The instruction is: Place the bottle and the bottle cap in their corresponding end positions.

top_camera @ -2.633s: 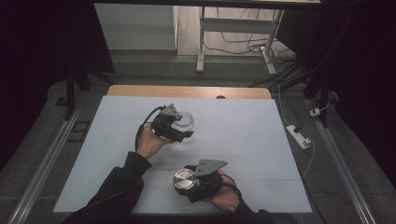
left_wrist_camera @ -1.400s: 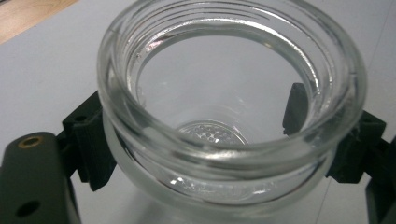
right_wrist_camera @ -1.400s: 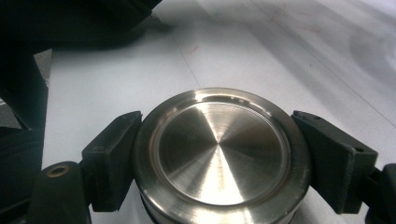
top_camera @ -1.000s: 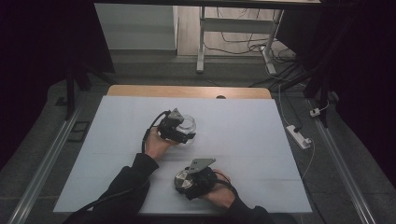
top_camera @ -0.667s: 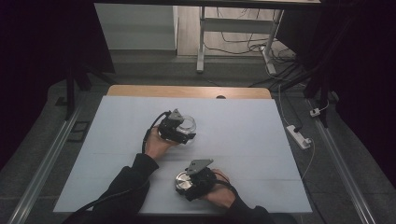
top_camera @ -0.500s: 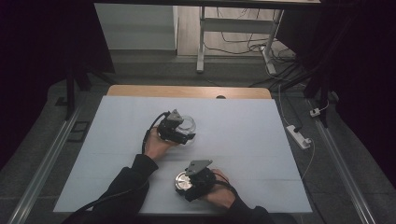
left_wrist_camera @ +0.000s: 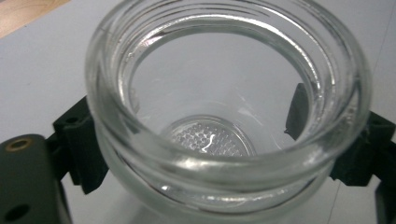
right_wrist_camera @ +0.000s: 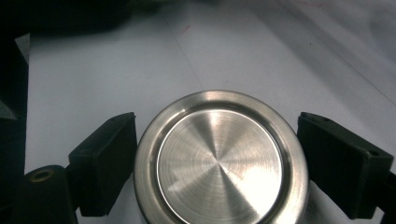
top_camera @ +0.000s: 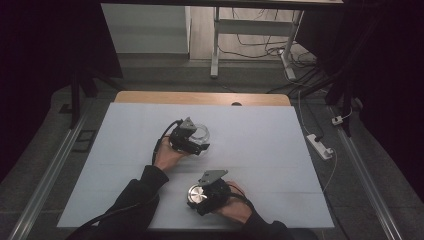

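Left gripper [top_camera: 196,142] clamps the clear threaded glass jar [left_wrist_camera: 224,107]; right gripper [top_camera: 200,196], pinching the round brushed-steel lid [right_wrist_camera: 219,161], has drawn slightly nearer: capping likely next

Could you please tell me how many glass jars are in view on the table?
1: the open glass jar stands mid-table, between the left tongs. None other visible.

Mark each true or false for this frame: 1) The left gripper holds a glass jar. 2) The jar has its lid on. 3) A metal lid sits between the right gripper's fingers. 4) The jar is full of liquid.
1) True: the left gripper fingers clamp the glass jar.
2) False: its mouth is open.
3) True: the metal lid lies between the right gripper fingers.
4) False: it looks empty.
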`<state>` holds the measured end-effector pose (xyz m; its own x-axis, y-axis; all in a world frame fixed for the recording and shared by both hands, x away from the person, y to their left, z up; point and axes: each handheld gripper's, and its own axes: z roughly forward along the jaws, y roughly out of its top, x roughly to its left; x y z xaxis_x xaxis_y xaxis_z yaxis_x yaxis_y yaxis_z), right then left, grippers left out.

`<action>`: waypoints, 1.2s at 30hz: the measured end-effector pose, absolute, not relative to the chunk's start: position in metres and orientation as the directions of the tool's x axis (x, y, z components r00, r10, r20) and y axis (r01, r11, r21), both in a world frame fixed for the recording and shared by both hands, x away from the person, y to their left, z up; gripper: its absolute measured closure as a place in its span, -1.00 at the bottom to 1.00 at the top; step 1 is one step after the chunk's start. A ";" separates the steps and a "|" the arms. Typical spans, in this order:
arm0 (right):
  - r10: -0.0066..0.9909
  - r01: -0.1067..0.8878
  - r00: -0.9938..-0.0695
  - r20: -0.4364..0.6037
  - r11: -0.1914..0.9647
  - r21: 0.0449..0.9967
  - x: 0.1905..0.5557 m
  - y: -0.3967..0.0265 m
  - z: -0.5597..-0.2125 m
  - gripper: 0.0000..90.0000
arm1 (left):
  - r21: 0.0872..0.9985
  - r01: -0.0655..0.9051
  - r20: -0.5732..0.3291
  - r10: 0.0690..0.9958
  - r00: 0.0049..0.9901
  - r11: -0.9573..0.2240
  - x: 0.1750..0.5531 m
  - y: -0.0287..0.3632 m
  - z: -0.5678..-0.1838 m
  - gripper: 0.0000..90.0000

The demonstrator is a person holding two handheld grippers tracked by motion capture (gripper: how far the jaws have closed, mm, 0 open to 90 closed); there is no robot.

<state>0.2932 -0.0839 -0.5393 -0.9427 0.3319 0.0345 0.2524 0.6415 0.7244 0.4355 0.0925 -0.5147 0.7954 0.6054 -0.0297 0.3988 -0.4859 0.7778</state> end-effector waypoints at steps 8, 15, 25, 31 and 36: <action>0.352 0.277 -0.934 0.060 0.609 0.743 0.294 -0.086 -0.534 -0.78 | 0.768 0.400 -0.032 0.593 0.804 -0.500 0.434 0.094 -0.511 -0.85; 0.359 0.288 -0.930 0.076 0.588 0.756 0.294 -0.087 -0.528 -0.84 | 0.766 0.408 -0.042 0.595 0.802 -0.497 0.430 0.100 -0.501 -0.94; 0.358 0.292 -0.929 0.089 0.566 0.771 0.294 -0.092 -0.518 -0.91 | 0.772 0.434 -0.087 0.598 0.797 -0.465 0.419 0.118 -0.492 -1.00; 0.359 0.280 -0.930 0.081 0.549 0.787 0.295 -0.099 -0.510 -0.91 | 0.781 0.437 -0.097 0.605 0.790 -0.446 0.408 0.128 -0.487 -1.00; 0.358 0.281 -0.930 0.082 0.550 0.786 0.296 -0.102 -0.508 -0.94 | 0.788 0.437 -0.099 0.611 0.786 -0.434 0.397 0.136 -0.484 -1.00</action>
